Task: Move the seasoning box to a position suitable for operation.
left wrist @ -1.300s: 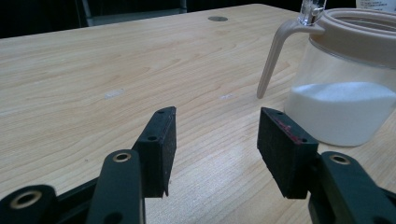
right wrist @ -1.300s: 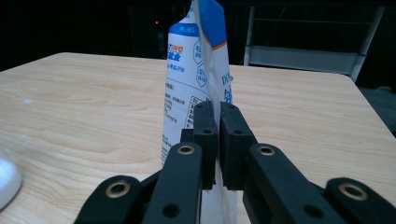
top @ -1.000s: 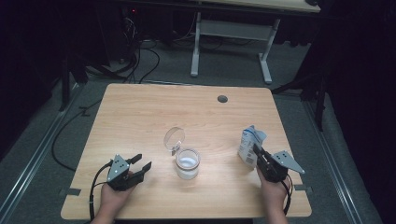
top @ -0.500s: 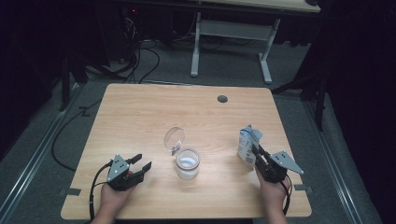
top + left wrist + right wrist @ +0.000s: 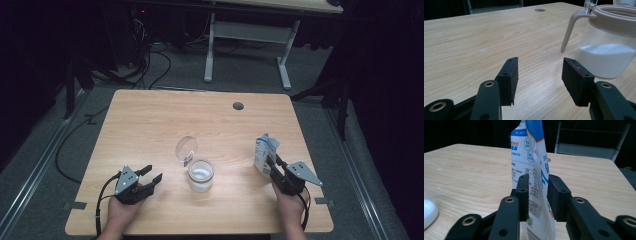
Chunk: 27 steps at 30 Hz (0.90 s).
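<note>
The right tongs (image 5: 272,162) have just been easing apart around the white-and-blue pouch (image 5: 263,151), which stands upright between them at the tabletop's (image 5: 150,120) right side, hardly shifted. The left tongs (image 5: 150,176) rest apart and empty, near the lidded jar of white powder (image 5: 201,175) mid-table.
</note>
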Available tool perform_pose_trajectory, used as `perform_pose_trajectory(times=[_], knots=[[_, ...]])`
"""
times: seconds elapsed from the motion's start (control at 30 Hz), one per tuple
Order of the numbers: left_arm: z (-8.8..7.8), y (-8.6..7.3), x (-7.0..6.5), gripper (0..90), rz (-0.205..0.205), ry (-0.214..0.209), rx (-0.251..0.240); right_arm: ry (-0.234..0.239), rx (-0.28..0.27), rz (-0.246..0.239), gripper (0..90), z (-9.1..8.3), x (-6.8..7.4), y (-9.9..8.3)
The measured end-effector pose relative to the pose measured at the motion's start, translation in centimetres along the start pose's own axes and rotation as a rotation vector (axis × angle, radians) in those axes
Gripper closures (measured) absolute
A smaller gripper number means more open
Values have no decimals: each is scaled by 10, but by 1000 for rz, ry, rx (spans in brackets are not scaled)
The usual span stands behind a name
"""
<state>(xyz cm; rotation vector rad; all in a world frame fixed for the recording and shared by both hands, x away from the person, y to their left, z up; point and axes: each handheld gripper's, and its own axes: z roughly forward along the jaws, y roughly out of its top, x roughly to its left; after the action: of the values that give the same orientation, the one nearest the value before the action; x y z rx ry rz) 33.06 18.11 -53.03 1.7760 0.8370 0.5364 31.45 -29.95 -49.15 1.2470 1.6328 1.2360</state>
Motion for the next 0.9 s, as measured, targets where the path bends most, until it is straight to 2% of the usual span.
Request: perform_pose_trajectory(times=[0.23,0.9], knots=[[0,0,0,475,0,-1,0,0,9,11,636,1,0,0],[1,0,-1,477,9,-3,12,-6,18,11,541,-1,1,0]])
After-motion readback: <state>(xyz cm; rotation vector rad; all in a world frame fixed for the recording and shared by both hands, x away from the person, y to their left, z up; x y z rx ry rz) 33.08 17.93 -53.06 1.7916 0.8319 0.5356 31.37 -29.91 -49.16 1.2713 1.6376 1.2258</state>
